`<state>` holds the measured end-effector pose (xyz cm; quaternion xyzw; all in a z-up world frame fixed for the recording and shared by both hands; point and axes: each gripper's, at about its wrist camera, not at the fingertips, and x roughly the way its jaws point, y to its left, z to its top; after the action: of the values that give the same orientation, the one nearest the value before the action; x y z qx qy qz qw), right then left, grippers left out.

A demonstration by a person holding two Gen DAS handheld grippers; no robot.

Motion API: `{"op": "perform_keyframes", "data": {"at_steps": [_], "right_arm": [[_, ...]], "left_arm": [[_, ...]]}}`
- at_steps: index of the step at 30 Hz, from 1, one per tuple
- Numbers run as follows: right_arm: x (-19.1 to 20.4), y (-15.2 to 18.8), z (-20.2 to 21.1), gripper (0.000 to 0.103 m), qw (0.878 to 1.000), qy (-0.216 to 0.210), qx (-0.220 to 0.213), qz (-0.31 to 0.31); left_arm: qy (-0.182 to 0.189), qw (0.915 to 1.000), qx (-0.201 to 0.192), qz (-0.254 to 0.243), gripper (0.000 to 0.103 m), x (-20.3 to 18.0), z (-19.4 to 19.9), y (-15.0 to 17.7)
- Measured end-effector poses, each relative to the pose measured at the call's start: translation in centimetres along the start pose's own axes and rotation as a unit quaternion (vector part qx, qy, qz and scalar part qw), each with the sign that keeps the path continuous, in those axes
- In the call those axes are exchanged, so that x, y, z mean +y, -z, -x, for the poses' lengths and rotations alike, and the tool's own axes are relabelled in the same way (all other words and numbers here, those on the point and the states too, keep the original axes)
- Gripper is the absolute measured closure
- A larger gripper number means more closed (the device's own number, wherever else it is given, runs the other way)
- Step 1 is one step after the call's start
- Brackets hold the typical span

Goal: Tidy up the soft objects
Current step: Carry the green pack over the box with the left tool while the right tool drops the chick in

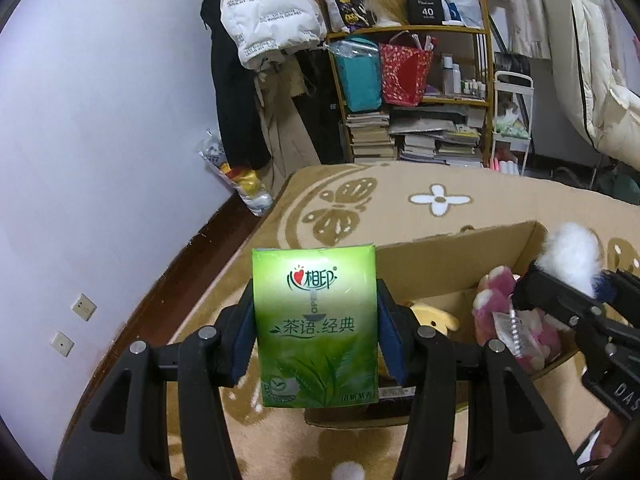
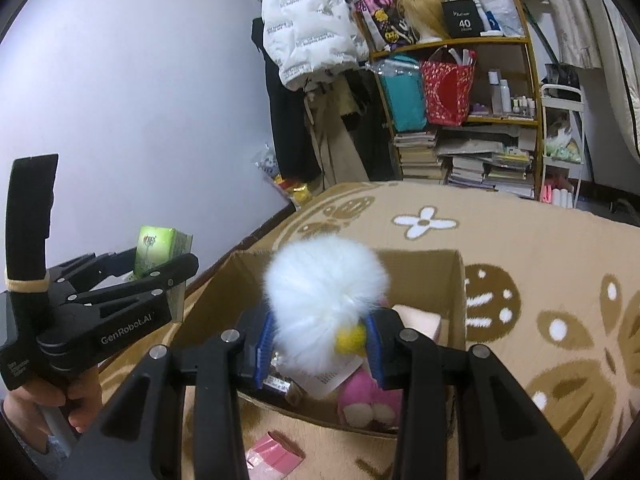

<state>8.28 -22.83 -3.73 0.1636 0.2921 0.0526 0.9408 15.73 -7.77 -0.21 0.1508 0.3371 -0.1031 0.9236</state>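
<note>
1. Everything sits on a bed covered with a tan blanket that has brown butterfly shapes and white flowers. An open cardboard box rests on it. Behind, a pale wall, a white puffer jacket hanging up, and a wooden shelf crammed with bags, stacked books and small bottles.

2. Left claw is closed snugly on a green tissue pack, blue pads pressing both sides, pack upright. It hangs just outside the box's near-left corner.

3. Right claw is pinching a fluffy white plush toy with a bit of yellow at its base, held right above the box opening. A paper tag dangles under it.

4. Inside the box: a pink plush with cream feet, plus something pale pink at about 2 o'clock from the white fluff.

5. Only the left view shows a yellow plush in the box, and two wall sockets at 9 o'clock.

6. Only the right view shows the hand gripping the left claw's handle at 8 o'clock, and a pink packet on the blanket at 6 o'clock, outside the box.
</note>
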Motion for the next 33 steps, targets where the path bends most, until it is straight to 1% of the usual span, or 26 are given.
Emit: {"op": "perform_keyframes", "data": {"at_steps": [2, 7, 17, 24, 25, 26, 28, 31, 33], "right_arm": [[0.1, 0.1, -0.3, 0.06, 1.0, 0.001, 0.005, 0.002], [0.2, 0.4, -0.5, 0.06, 1.0, 0.003, 0.01, 0.005], [0.1, 1.0, -0.8, 0.059, 1.0, 0.004, 0.016, 0.002], [0.6, 1.1, -1.3, 0.057, 1.0, 0.005, 0.026, 0.011], [0.6, 1.1, -1.3, 0.055, 1.0, 0.005, 0.026, 0.011], [0.6, 1.1, -1.3, 0.047, 1.0, 0.006, 0.026, 0.011], [0.6, 1.1, -1.3, 0.038, 1.0, 0.004, 0.024, 0.009], [0.6, 1.1, -1.2, 0.037, 1.0, 0.002, 0.021, 0.006], [0.6, 1.1, -1.1, 0.032, 1.0, 0.004, 0.02, 0.005]], "left_arm": [[0.005, 1.0, 0.007, 0.004, 0.051, -0.1, -0.3, 0.2], [0.003, 0.9999, 0.014, 0.004, 0.051, -0.2, -0.6, 0.5], [0.003, 0.9998, 0.021, 0.005, 0.05, 0.0, -1.2, 0.3], [0.004, 0.9997, 0.024, 0.002, 0.05, -0.2, -1.3, 0.4], [0.003, 0.9997, 0.024, 0.001, 0.05, -0.2, -1.3, 0.4], [0.001, 0.9997, 0.024, 0.001, 0.049, -0.2, -1.3, 0.4], [0.0, 0.9997, 0.024, 0.0, 0.048, -0.2, -1.2, 0.4], [-0.001, 0.9997, 0.025, 0.001, 0.045, -0.1, -1.1, 0.4], [0.003, 0.9997, 0.025, -0.002, 0.044, -0.1, -1.2, 0.3]]}}
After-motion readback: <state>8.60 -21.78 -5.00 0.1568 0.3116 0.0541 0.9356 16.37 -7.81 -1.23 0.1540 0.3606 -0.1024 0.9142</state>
